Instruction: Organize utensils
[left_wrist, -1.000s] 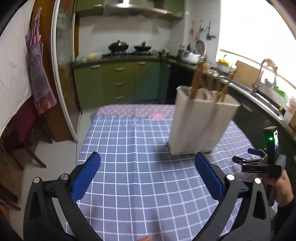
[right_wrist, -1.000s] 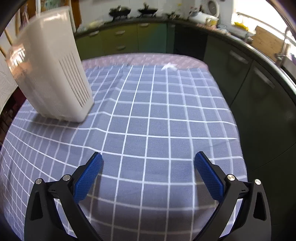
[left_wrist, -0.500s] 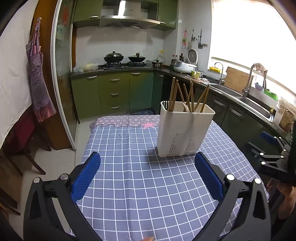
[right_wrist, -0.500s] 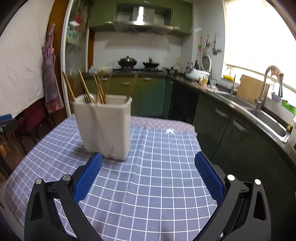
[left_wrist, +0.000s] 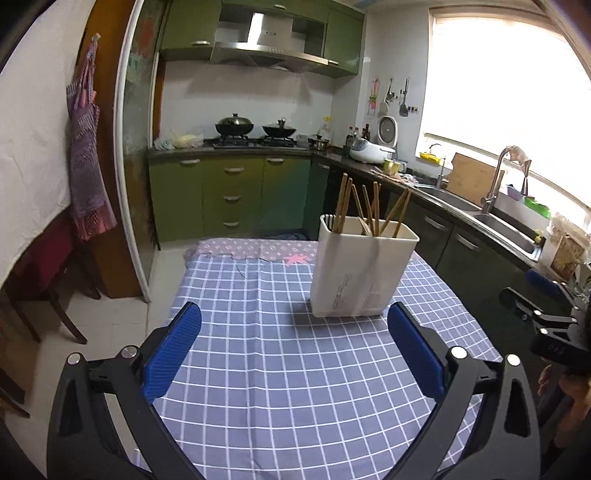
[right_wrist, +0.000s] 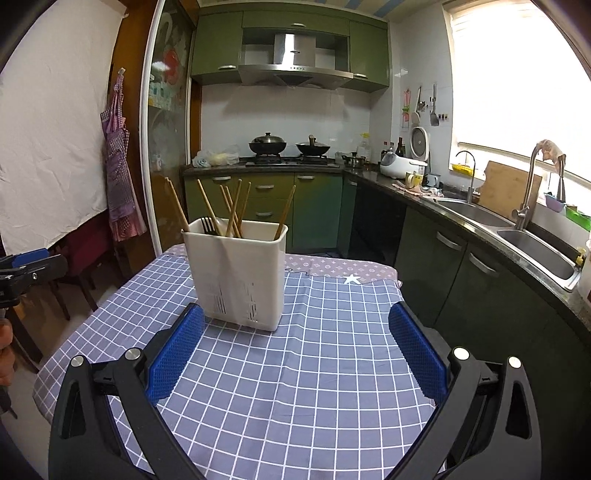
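Stood upright on the checked blue cloth (left_wrist: 288, 369) of the worktop (right_wrist: 295, 387): a white utensil holder (left_wrist: 360, 273), loaded with wooden chopsticks (left_wrist: 373, 206) leaning at various angles and, seen from the right wrist view, a black fork (right_wrist: 208, 225) at its near-left corner. Slotted vents visible low on the holder's front wall. No contact between holder and either tool.

Left tongs (left_wrist: 293, 350) held spread wide, blue pads (left_wrist: 171, 354) empty, hovering over the cloth on the near side of the holder; holder's base seen just beyond the right pad, slightly right of the gap's centre. Right tongs (right_wrist: 295, 350) likewise spread wide and empty, positioned nearer than the holder, with the left pad tip close beside the holder's lower near corner, though touching or not could not be told.

Beyond the holder: a strip of patterned pinkish cloth (left_wrist: 255, 251) at the worktop's far edge, then green cabinets (right_wrist: 266, 199) with two dark pans (right_wrist: 267, 144) on the stove. To the right of the holder: a steel sink (right_wrist: 532, 247) with tall tap, a wooden board (right_wrist: 509, 192) propped behind. To the left of the holder: a purple checked apron (right_wrist: 118, 177) hanging on the wall.
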